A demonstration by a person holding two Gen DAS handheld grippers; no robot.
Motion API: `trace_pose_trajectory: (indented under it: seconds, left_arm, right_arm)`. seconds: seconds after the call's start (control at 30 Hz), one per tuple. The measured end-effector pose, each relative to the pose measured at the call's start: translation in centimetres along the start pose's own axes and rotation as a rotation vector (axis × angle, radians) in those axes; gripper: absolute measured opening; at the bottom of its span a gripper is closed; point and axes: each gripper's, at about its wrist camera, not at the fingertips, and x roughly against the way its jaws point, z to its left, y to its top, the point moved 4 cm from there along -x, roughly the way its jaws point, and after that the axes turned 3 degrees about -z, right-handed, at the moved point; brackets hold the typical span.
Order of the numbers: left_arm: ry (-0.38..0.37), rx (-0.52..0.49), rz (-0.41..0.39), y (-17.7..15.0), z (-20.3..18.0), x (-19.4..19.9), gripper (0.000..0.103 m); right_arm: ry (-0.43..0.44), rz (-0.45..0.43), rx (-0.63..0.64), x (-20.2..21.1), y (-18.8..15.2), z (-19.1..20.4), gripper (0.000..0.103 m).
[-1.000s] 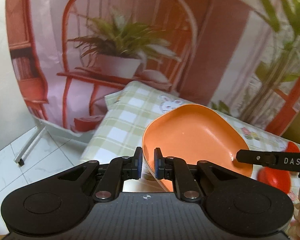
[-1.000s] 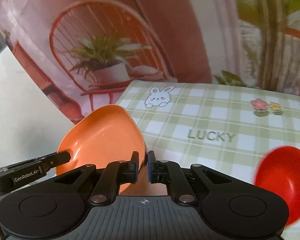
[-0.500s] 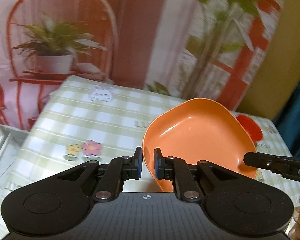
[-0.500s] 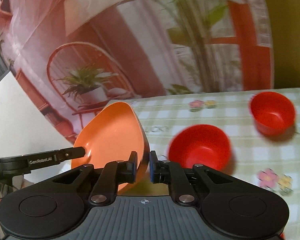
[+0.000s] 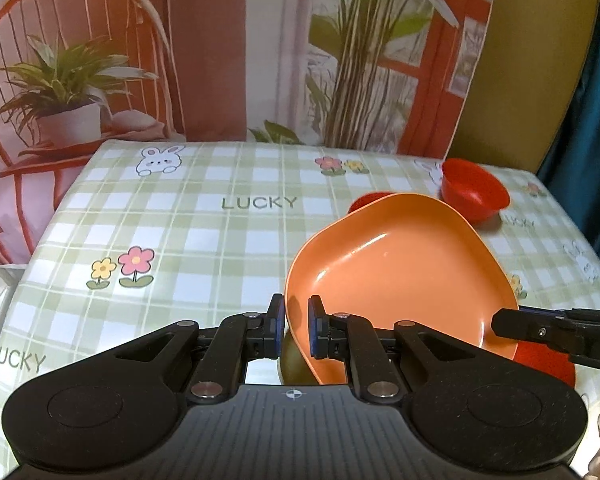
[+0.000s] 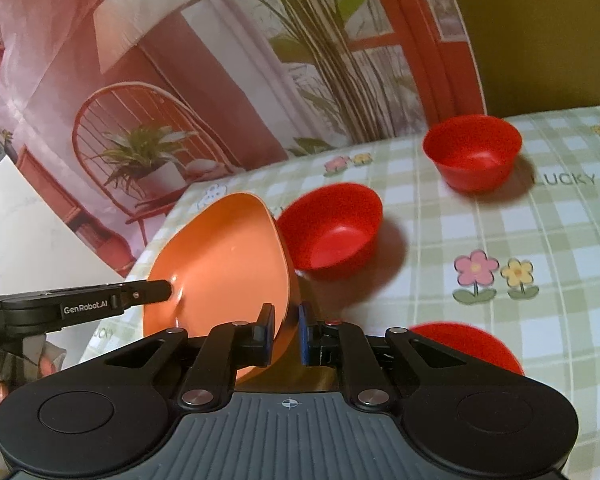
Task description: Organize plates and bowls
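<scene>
One orange plate (image 6: 220,264) up off the table. Three red bowls: one far right (image 6: 472,152), one mid-table just beside the plate (image 6: 332,236), one near the right gripper (image 6: 468,344). Two grippers in play.

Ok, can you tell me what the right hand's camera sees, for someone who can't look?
Both grippers pinch an orange plate, the right gripper on its near rim and the left gripper on its far side. Three red bowls sit behind on a green checked tablecloth.

Red bowl (image 6: 476,344) behind hand-held gripper (image 6: 286,330)
</scene>
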Motion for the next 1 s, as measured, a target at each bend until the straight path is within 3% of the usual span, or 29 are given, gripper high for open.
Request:
trace_pose_trajectory:
  seconds: [0.37, 1.0]
  left_arm:
    - [0.070, -0.020, 0.026, -1.7, -0.2, -0.4, 0.013]
    - [0.072, 0.011, 0.034, -3.0, 0.0, -1.1, 0.013]
  right_arm:
    - [-0.008, 0.040, 0.019, -1.0, -2.2, -0.2, 0.011]
    - [-0.032, 0.064, 0.033, -1.8, -2.4, -0.6, 0.014]
